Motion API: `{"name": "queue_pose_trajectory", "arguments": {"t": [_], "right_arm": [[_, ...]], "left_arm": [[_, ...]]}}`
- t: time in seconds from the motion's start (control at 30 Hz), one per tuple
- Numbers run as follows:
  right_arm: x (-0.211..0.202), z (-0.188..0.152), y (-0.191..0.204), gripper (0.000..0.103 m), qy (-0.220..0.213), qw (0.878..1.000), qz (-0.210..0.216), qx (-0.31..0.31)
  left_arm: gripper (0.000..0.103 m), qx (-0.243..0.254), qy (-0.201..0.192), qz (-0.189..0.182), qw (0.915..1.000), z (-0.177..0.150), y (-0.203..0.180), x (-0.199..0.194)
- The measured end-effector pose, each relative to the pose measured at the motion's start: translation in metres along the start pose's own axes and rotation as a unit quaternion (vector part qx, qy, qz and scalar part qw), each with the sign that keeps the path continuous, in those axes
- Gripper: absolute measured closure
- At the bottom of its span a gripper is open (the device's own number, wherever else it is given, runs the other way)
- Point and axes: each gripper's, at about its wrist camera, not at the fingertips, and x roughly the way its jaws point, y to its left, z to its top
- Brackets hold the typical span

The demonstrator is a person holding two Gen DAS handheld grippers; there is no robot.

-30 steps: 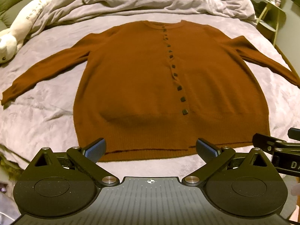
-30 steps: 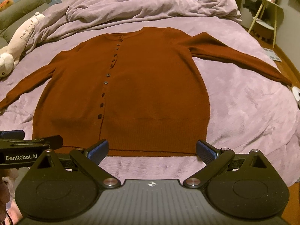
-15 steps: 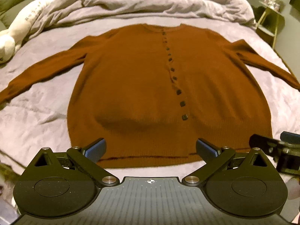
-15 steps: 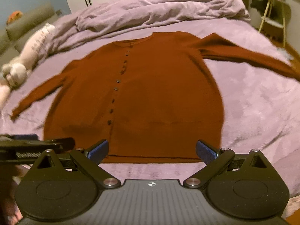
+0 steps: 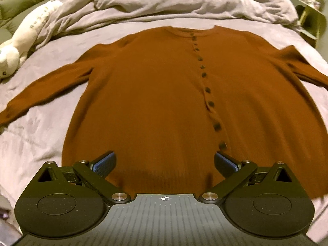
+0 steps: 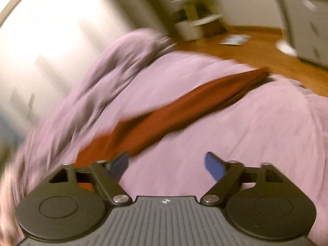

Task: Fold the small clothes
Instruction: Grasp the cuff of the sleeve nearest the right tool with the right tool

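1. The bed (image 5: 41, 123) fills the left wrist view, covered by a lilac sheet, with a crumpled duvet (image 5: 184, 2) heaped along its far side.
2. The cardigan (image 5: 164, 102) lies flat and face up on the bed, buttoned, neckline toward the duvet, hem toward the camera. One sleeve (image 5: 47, 90) stretches out to the left and the other runs off to the right.
3. A row of dark buttons (image 5: 208, 90) runs down the front, right of centre in the view.
4. The left gripper (image 5: 165, 161) hovers low over the hem, pointing up the garment. Its jaws stand wide apart with nothing between them, and both blue pads (image 5: 103, 163) sit over the knit. Contact cannot be judged.
5. The right gripper (image 6: 166, 164) is tilted and turned toward the bed's side; its view is heavily blurred. Its jaws are also spread and hold nothing, above bare sheet, with the cardigan's sleeve (image 6: 184, 106) running diagonally just beyond the left finger.
6. A white plush toy (image 5: 22, 39) lies at the bed's far left edge; marks on it are too small to read.
7. A green sofa (image 5: 24, 0) stands behind the toy.
8. Wooden floor (image 6: 256, 47) and a small pale side table (image 6: 194, 20) show past the bed in the right wrist view.
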Motion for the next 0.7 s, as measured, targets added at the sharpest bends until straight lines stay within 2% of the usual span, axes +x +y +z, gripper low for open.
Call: {"name": "queue_pose_trajectory", "arguments": {"t": [0.1, 0.17, 0.27, 0.33, 0.4, 0.43, 0.47, 0.53, 0.6, 0.63, 0.7], "right_arm": [[0.036, 0.032, -0.040, 0.053, -0.021, 0.994, -0.037, 0.098], [0.057, 0.039, -0.061, 0.053, -0.027, 0.988, -0.049, 0.141], [0.074, 0.041, -0.079, 0.056, -0.042, 0.983, -0.034, 0.178], [0.083, 0.045, -0.086, 0.063, -0.049, 0.981, -0.032, 0.185], [0.085, 0.053, -0.092, 0.084, -0.053, 0.981, -0.040, 0.183], [0.087, 0.058, -0.091, 0.089, -0.053, 0.982, -0.042, 0.178], [0.089, 0.061, -0.090, 0.096, -0.051, 0.983, -0.046, 0.170], [0.084, 0.066, -0.074, 0.097, -0.053, 0.987, -0.063, 0.140], [0.072, 0.065, -0.030, 0.097, -0.079, 0.994, -0.060, 0.042], [0.065, 0.060, -0.002, 0.097, -0.086, 0.995, -0.042, -0.017], [0.050, 0.040, 0.059, 0.097, -0.083, 0.989, 0.035, -0.118]], "left_arm": [[0.000, -0.005, -0.004, 0.009, 0.9999, 0.014, -0.005, 0.015], [0.000, -0.018, -0.007, 0.005, 0.9998, 0.020, -0.005, 0.022], [0.000, -0.033, -0.005, -0.003, 0.9994, 0.027, -0.001, 0.032], [0.000, -0.032, 0.000, 0.001, 0.9995, 0.028, 0.001, 0.036], [0.000, -0.031, 0.001, 0.004, 0.9995, 0.030, 0.006, 0.038], [0.000, -0.032, 0.002, 0.004, 0.9995, 0.030, 0.009, 0.038], [0.000, -0.033, 0.003, 0.002, 0.9995, 0.030, 0.013, 0.038], [0.000, -0.036, 0.005, -0.005, 0.9993, 0.032, 0.020, 0.037], [0.000, -0.044, -0.001, -0.014, 0.9989, 0.037, 0.031, 0.033], [0.000, -0.048, -0.004, -0.016, 0.9987, 0.041, 0.035, 0.031], [0.000, -0.052, -0.017, -0.030, 0.9980, 0.051, 0.042, 0.026]]}}
